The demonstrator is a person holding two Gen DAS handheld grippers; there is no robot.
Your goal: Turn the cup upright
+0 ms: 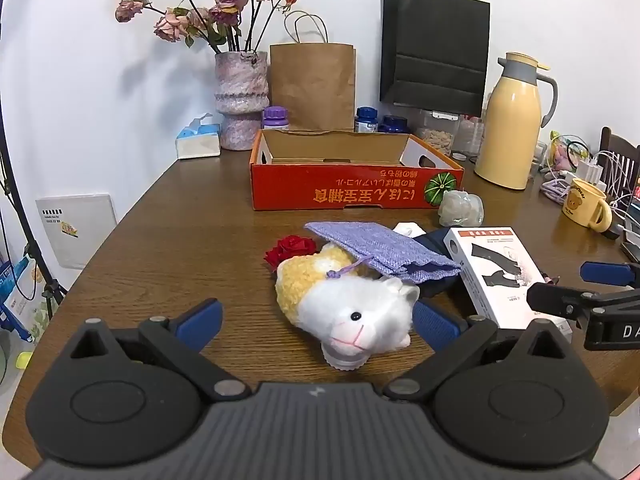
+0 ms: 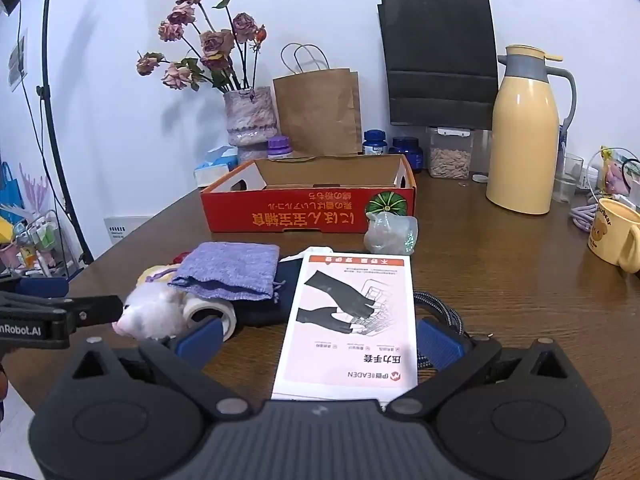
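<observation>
Spreading wide and empty, the left gripper (image 1: 318,320) and right gripper (image 2: 318,338) are held low over the clutter, ready to approach. The yellow bear cup (image 2: 614,240), apparently already upright, stands untouched at the table's right edge.

A plain white wall (image 1: 100,80) backs the scene, lit evenly, with soft shadows of dried roses thrown on it. A dark wooden bench (image 1: 180,240) with a rounded edge stands against it, its grain glossy under the light. At the far right a dark wooden chair back (image 1: 618,148) shows behind the bench. On the left a black stand pole (image 2: 56,120) rises from the pale floor (image 1: 10,400), beside a white wall plate (image 1: 76,236).
</observation>
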